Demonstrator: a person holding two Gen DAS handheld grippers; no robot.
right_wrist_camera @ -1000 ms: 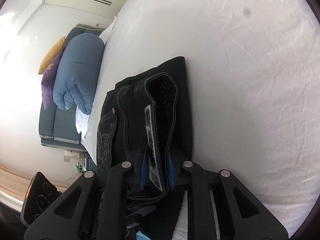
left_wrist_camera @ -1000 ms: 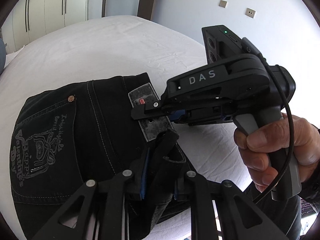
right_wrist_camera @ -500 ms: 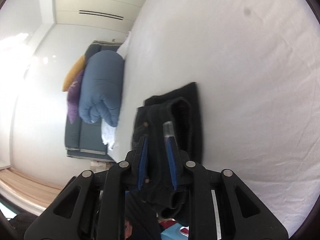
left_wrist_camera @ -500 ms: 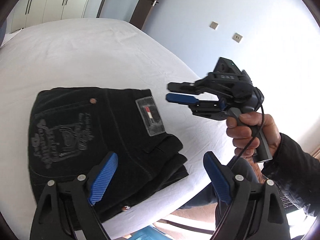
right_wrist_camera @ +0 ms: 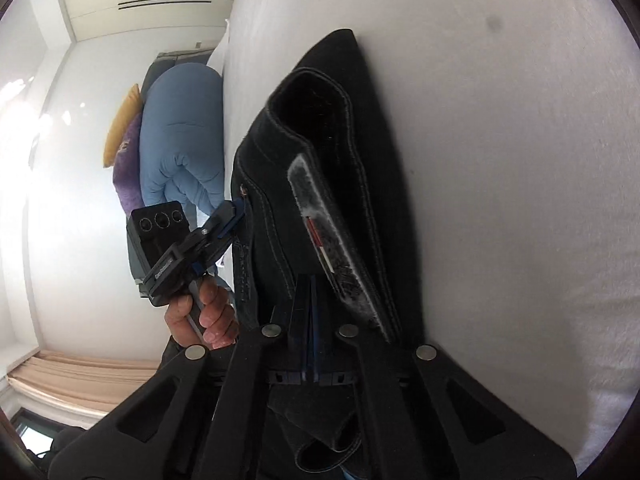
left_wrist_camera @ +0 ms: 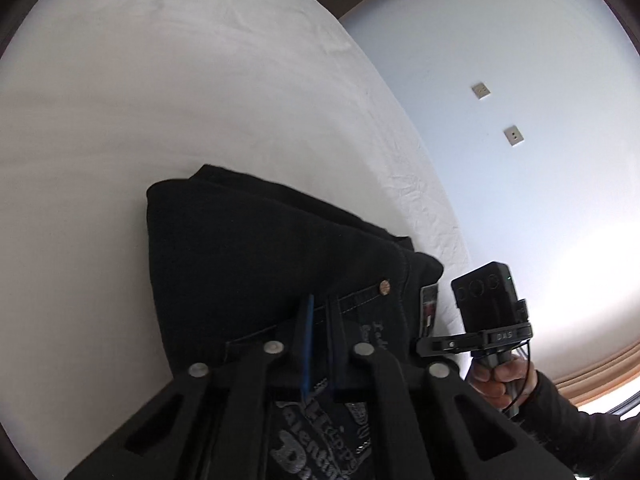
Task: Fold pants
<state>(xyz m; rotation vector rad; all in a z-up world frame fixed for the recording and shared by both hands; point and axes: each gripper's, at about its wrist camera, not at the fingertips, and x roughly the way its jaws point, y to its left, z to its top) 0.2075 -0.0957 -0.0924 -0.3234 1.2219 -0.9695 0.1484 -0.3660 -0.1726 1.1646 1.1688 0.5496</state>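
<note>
The folded black pants (left_wrist_camera: pixel 256 264) lie on the white bed (left_wrist_camera: pixel 160 92) near its edge. The back pocket with silver lettering and the grey waistband patch face up. My left gripper (left_wrist_camera: pixel 318 320) is shut, its fingers together, resting over the pocket. It also shows in the right wrist view (right_wrist_camera: pixel 236 210). My right gripper (right_wrist_camera: pixel 308 300) is shut with its pads together, low against the waistband side of the pants (right_wrist_camera: pixel 328 168). It also shows in the left wrist view (left_wrist_camera: pixel 426 346) at the waistband edge. Whether either gripper pinches cloth is hidden.
A blue duvet roll (right_wrist_camera: pixel 180 140) and purple and yellow cushions (right_wrist_camera: pixel 124 152) lie at the bed's head. A wall with two sockets (left_wrist_camera: pixel 512 136) and a door stand beyond the bed. White sheet lies all around the pants.
Half a second ago my left gripper was wide open above the pants and the right was slightly open. Both have shut and dropped close onto the folded pants.
</note>
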